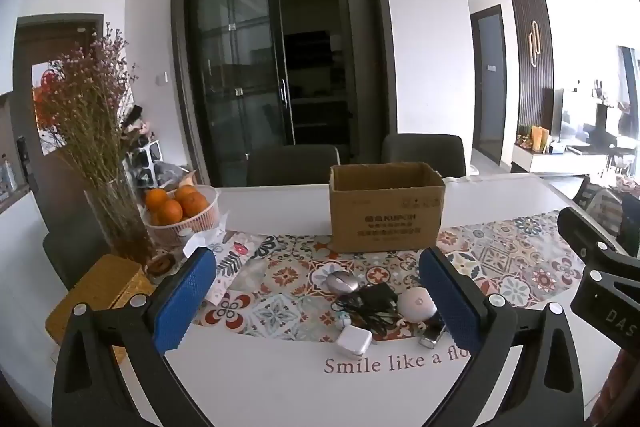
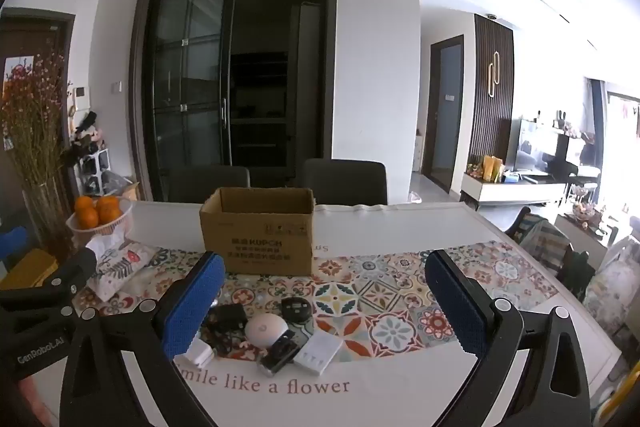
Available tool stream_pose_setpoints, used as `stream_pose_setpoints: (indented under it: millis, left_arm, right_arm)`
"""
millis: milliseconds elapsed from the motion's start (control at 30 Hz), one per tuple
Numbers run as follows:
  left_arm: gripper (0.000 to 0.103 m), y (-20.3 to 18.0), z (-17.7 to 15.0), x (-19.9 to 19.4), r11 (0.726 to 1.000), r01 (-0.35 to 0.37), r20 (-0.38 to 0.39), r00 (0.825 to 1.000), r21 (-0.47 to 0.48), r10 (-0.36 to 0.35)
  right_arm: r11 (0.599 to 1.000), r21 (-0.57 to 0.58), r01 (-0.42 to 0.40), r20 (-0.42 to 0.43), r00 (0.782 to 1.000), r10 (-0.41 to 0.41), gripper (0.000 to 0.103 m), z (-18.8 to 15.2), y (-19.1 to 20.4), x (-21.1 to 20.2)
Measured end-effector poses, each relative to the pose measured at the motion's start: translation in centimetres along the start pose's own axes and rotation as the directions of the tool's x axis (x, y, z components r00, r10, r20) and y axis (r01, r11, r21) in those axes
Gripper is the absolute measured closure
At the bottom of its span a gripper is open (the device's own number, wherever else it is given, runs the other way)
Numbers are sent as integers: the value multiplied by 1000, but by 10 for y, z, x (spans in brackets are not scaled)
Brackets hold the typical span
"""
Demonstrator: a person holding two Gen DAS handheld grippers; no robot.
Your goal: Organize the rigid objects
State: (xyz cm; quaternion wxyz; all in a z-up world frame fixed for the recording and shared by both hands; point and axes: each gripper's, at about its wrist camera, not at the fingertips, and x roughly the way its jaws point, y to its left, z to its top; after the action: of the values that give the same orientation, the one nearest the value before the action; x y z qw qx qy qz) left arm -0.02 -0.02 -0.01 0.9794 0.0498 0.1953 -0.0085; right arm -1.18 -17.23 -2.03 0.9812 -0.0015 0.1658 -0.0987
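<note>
While both grippers hover above the near edge of the table (image 1: 280,203), neither one holds anything: the left gripper (image 1: 318,301) has its blue pads spread wide, and the right gripper (image 2: 326,301) stands just as wide, with only the tabletop showing between the fingers.

Small rigid things lie in a loose cluster on the patterned mat (image 2: 384,291), near the printed words "Smile like a flower". From the left wrist view, a grey mouse (image 1: 341,282) lies farthest back, a black adapter with its tangled cable (image 1: 374,301) sits just in front of it, and a round white device (image 1: 416,303) rests beside the cable. A white charger cube (image 1: 354,341) lies on the near side, on the plain white strip. From the right wrist view more shows — a round black gadget (image 2: 295,307) behind the white device, a dark rectangular item with a metal edge (image 2: 278,351) in front of it, and a flat white case (image 2: 318,351) just beside that.

Behind the cluster stands an open cardboard box (image 1: 386,211), upright on the mat and well apart from both grippers. At the left sit a basket of oranges (image 1: 180,209), a glass vase of dried flowers (image 1: 112,207) and a yellow box (image 1: 100,287).
</note>
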Motion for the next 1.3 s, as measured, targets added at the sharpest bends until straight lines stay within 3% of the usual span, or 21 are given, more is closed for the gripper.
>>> stream_pose_setpoints:
  millis: [1300]
  left_arm:
    - [0,2,-3,4,1000,28,-38,999,-8,-29]
  right_arm:
    - [1000,6,-4,-38,999,4,1,-6,1,4]
